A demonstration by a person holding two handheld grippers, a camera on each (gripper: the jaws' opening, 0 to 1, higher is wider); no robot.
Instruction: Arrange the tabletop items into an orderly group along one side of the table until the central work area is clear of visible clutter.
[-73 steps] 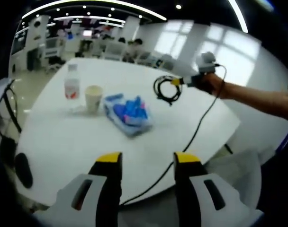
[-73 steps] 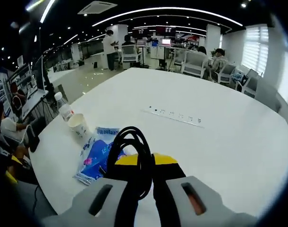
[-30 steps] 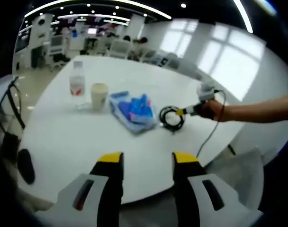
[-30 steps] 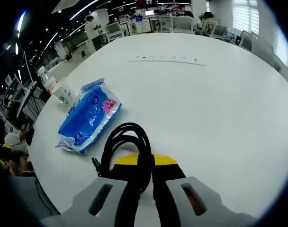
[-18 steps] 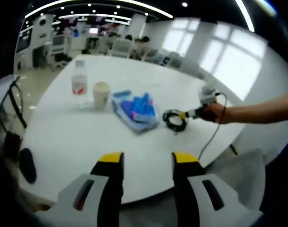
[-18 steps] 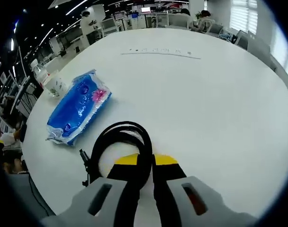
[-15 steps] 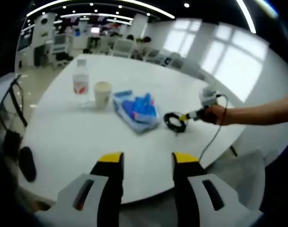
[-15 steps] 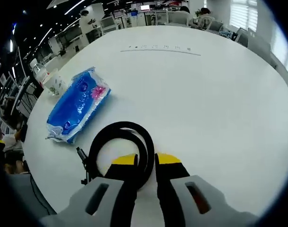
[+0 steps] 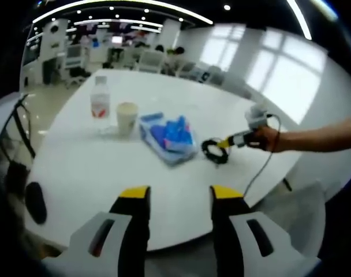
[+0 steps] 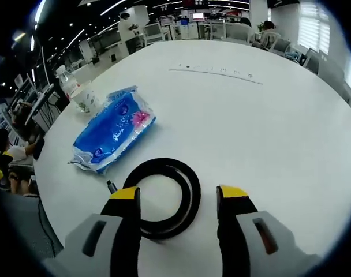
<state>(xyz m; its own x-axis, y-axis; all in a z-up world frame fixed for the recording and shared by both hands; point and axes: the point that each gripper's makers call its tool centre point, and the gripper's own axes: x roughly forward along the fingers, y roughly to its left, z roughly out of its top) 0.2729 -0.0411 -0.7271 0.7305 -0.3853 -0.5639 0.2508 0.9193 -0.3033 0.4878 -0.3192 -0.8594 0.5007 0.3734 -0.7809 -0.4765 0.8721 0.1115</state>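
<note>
In the left gripper view, the left gripper [image 9: 178,199] hovers over the near edge of the white bench [image 9: 106,167], jaws spread, holding nothing. Ahead of it stand a bottle [image 9: 100,99], paper cup [image 9: 127,117] and blue packet [image 9: 168,135]. The right gripper [image 10: 178,199] sits released, jaws straddling the coiled black cable [image 10: 162,196] lying on the bench, the person's forearm [image 9: 314,138] level above the bench edge.

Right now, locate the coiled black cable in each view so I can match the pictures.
Left gripper view: coiled black cable right of centre, at the right claw's tip.
Right gripper view: low centre, between the open claw's jaws.
Shared landmark: blue packet beside it.
</note>
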